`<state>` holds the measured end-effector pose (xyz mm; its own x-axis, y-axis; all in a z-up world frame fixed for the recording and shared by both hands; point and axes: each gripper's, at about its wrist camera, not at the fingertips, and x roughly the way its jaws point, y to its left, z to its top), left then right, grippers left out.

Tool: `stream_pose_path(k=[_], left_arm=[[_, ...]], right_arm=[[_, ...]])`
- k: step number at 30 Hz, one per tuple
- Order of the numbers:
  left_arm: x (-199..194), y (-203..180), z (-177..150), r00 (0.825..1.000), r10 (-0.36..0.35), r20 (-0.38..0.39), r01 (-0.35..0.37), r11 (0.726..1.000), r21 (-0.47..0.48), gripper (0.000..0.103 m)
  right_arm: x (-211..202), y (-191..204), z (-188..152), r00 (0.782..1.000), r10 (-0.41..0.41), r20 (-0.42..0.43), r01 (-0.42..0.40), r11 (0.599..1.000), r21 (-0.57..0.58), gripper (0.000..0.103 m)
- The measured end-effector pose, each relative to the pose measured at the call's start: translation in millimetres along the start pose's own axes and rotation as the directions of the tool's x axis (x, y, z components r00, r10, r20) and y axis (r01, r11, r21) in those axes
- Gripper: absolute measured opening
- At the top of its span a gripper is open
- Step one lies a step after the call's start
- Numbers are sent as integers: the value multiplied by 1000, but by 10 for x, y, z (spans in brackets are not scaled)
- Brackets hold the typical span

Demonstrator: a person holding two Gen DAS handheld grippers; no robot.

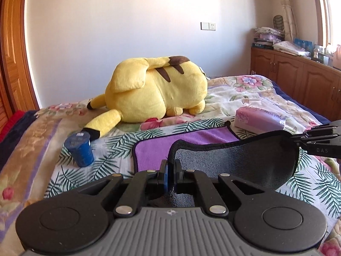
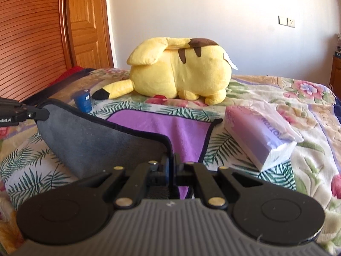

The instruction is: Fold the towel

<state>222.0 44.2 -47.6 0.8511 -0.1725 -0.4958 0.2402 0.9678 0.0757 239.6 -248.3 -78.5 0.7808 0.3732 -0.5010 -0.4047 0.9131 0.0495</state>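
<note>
Towel spread on the floral bedspread, purple face up on the far half, grey underside showing where the near edge is lifted. Left gripper closed on the near left corner, black hem pinched between the blue pads; right gripper closed likewise on the near right corner. Each seen from the other's camera at the frame edge, holding its end of the same raised hem. Between the two, a sagging grey span, hem running left to right, clear of the bed in the middle.

Far edge still flat on the bed, its far right corner just short of the purple tissue pack. Blue cup off the far left corner, near but apart from the hem. Yellow plush toy farther back, well beyond the far edge.

Judged step: first fold in progress, near edge held up, not yet carried over. Turning relation: held hem lies left-right, parallel to the far hem, so travel runs straight away, near to far, both ends moving level. Neither gripper nearer to the goal; equal reach needed. Risks: skewed fold if one end leads; brushing the tissue pack on the right or the cup on the left.
</note>
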Motion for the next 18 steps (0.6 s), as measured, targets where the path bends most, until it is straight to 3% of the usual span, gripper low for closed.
stream_pose_path(k=[18], left_arm=[[237,122,192,1000,-6,26,6,1000,-1,0]], right_arm=[[171,-76,131,1000,2,13,-2,1000,-17,4]])
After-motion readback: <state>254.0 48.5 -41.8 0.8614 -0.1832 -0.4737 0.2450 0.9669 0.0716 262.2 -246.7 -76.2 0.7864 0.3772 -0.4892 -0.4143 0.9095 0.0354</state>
